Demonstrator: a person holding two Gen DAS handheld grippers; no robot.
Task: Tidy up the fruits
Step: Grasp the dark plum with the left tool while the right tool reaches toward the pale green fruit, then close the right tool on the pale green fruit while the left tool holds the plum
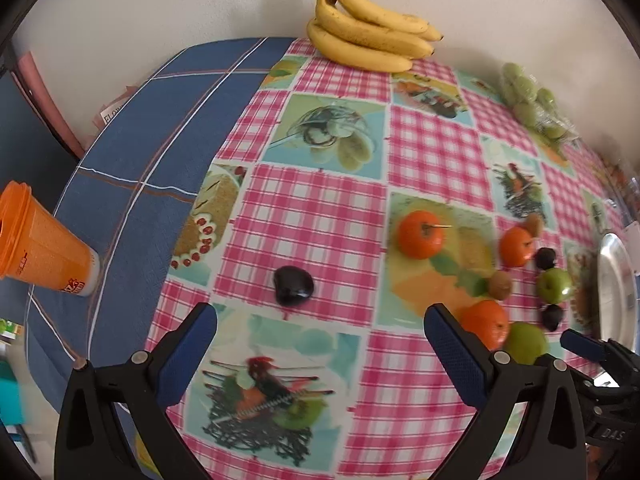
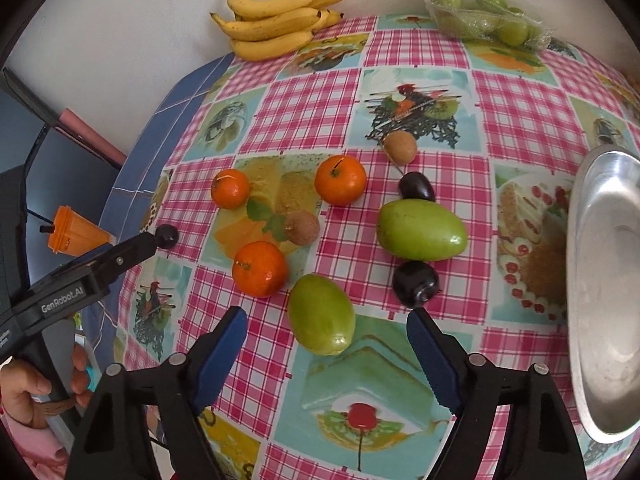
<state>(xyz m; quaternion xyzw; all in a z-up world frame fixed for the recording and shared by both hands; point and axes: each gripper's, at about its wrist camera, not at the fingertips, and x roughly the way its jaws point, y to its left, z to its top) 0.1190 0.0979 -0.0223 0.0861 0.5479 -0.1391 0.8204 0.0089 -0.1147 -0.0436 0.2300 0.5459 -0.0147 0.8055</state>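
In the left wrist view my left gripper [image 1: 322,316] hangs open over the checked tablecloth, with a dark plum [image 1: 293,285] lying just beyond its fingertips, untouched. My right gripper [image 2: 326,322] is open too. A green oval fruit [image 2: 322,314] lies between its blue pads [image 2: 224,352], with a gap on each side. Around it lie three oranges [image 2: 260,268], a bigger green fruit [image 2: 422,230], two more dark plums [image 2: 414,284] and two brown kiwis [image 2: 302,227]. Seen from the right wrist, the left gripper [image 2: 154,240] points at the lone plum [image 2: 168,235].
A silver plate [image 2: 600,280] sits at the table's right edge. Bananas [image 2: 276,20] and a wrapped tray of green fruit [image 2: 484,16] rest against the back wall. An orange cup [image 1: 40,248] stands on the blue cloth at the left. A person's hand [image 2: 24,392] holds the left gripper's handle.
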